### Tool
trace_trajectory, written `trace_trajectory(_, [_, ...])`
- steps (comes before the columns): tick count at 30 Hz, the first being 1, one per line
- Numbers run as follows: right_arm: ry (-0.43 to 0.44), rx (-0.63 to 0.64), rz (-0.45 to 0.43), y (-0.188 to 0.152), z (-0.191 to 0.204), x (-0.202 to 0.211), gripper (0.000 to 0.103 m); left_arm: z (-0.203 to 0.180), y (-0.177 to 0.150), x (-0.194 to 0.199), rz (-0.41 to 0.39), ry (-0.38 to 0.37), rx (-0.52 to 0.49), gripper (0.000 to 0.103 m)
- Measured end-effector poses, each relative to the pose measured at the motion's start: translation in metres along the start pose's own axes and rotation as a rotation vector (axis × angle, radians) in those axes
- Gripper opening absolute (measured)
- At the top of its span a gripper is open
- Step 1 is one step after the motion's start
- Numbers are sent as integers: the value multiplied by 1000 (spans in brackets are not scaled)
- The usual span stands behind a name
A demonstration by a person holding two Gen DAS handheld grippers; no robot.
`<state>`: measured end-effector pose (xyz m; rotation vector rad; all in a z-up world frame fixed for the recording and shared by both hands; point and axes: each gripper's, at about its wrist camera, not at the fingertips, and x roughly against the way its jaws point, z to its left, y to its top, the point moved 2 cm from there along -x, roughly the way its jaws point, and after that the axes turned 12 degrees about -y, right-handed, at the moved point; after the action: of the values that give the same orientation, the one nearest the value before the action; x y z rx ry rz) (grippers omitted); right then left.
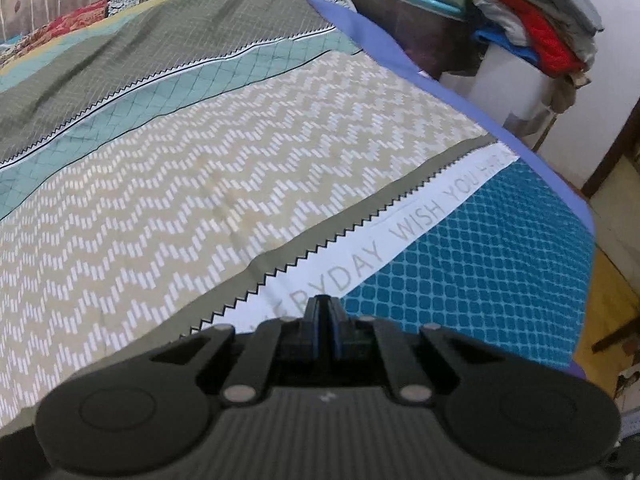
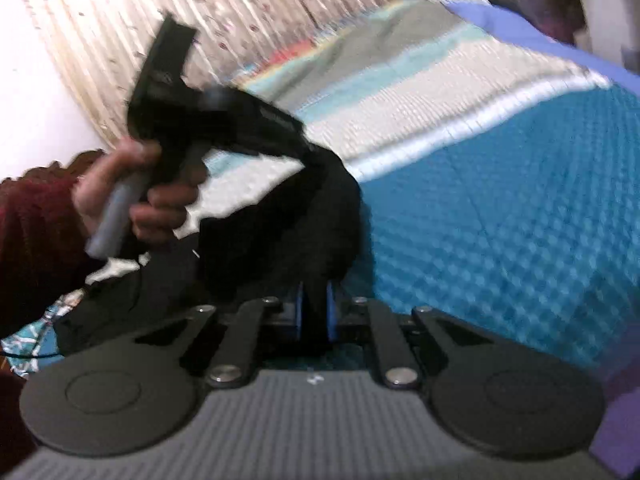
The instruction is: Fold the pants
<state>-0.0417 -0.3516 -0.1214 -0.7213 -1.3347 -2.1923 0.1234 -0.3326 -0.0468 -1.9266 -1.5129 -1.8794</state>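
Bed cover [image 1: 280, 168]: we note a printed cotton-like sheet in bands — beige zigzag, teal diamond grid, a white strip with grey lettering, saw-tooth edging — with a plain violet-blue border.

Pants [image 2: 280, 232]: we record black, soft, bunched cloth, lifted off the cover in the right wrist view, blurred.

Left gripper [image 1: 327, 300]: we see its black jaws with blue pads pressed together, nothing visible between them from its own camera; in the right wrist view the pants seem to hang from its tip, though blur hides the contact.

Right gripper [image 2: 316, 304]: we find its blue pads pinching a dark fold of the pants.

Hand [image 2: 120, 192]: it grips the left gripper's handle, dark red sleeve [image 2: 36, 240] behind.

Surroundings: pleated curtain [image 2: 160, 20]; stacked folded clothes [image 1: 536, 28], red and grey, beyond the bed.
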Motion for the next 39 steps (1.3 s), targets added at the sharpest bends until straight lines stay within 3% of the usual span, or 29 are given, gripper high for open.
trace_trajectory(4, [-43,-105,90,-19,-17,-21,11,0,-4,-2,18,13,23,18])
trace_trajectory(7, [-63,-71,61,-15,-14,-13,22,4,-4,25,-46,-13,38,35])
trace_trajectory(12, [-81,-54,-63,7,-14,10,25,26,-27,92,-171,-105,112,36])
trace_trajectory(16, [-44,-10,-114,31,6,7,25,64,-78,147,-232,-107,211,36])
trace_trajectory(20, [18,67,-88,46,46,-27,25,108,-140,202,-284,-33,334,36])
trace_trajectory(26, [65,127,14,51,95,-92,25,170,-266,287,-376,143,593,41])
trace_trajectory(30, [-47,193,74,45,113,-119,23,198,-336,328,-439,251,756,45])
trace_trajectory(35, [-158,290,64,48,133,-124,23,232,-395,368,-548,337,917,60])
trace_trajectory(39, [-255,234,-75,55,131,-93,30,256,-413,373,-610,321,966,76])
